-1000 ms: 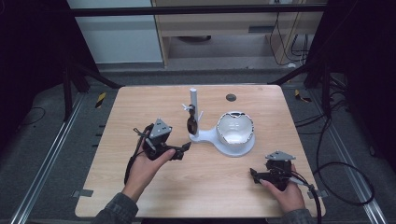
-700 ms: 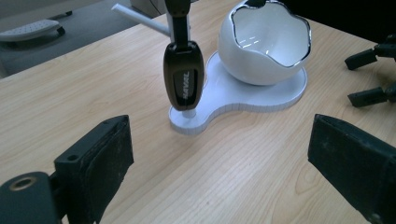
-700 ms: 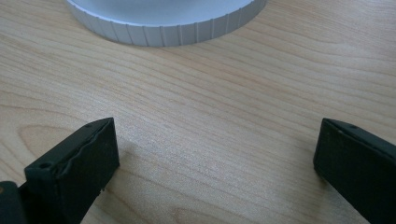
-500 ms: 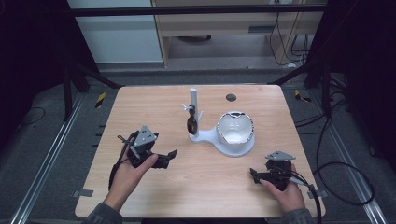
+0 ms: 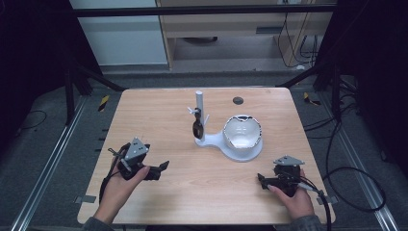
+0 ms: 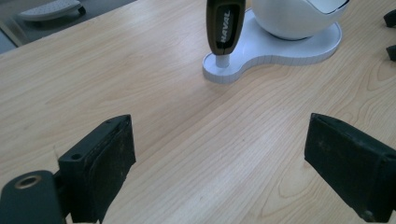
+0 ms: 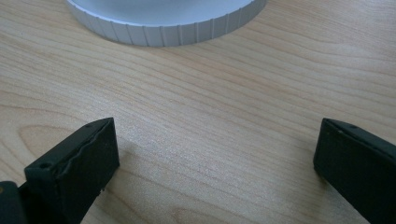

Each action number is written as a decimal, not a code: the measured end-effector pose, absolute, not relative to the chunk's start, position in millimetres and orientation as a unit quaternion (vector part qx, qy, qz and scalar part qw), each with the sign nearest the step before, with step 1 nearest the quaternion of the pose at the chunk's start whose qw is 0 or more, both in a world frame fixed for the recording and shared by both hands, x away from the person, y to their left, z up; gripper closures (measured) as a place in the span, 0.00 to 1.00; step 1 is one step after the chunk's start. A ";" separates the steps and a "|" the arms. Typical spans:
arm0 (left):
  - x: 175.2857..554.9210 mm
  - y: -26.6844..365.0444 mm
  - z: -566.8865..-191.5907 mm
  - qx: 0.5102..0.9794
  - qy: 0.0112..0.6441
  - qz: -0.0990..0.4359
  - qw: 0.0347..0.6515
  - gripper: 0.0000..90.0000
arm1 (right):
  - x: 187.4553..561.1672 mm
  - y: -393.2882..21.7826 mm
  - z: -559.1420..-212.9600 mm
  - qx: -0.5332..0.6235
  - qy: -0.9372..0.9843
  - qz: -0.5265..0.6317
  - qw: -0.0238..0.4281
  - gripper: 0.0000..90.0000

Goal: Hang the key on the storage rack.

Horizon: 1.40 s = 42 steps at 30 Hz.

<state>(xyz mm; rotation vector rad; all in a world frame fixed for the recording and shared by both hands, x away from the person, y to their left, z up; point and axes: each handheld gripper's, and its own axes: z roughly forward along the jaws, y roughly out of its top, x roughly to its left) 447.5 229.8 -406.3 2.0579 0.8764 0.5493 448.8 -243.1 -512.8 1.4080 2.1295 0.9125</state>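
L gripper (image 5: 161, 168), jaws apart and empty, has pulled back from the white stand (image 5: 231, 144) toward table's near-left edge. Dark tag (image 5: 197, 128) hangs on stand's post. R gripper (image 5: 262, 182) rests near-right, jaws apart. Looks like reach abandoned or step finished.

A white stand (image 5: 233, 147) with a bowl and an upright post is seen mid-table. The left gripper (image 5: 161, 169) is held near-left, the right gripper (image 5: 260, 180) near-right, both well apart from it.
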 end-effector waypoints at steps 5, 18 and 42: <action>444.4 244.1 -415.5 0.818 0.359 0.218 0.392 0.09 | 449.1 -243.3 -513.1 0.506 0.768 0.328 0.216 0.01; 462.5 273.7 -453.2 0.823 0.407 0.213 0.335 0.10 | 449.3 -243.4 -513.1 0.506 0.768 0.327 0.217 0.00; 496.2 305.6 -494.1 0.791 0.468 0.216 0.330 0.10 | 452.2 -242.9 -513.1 0.508 0.766 0.327 0.218 0.00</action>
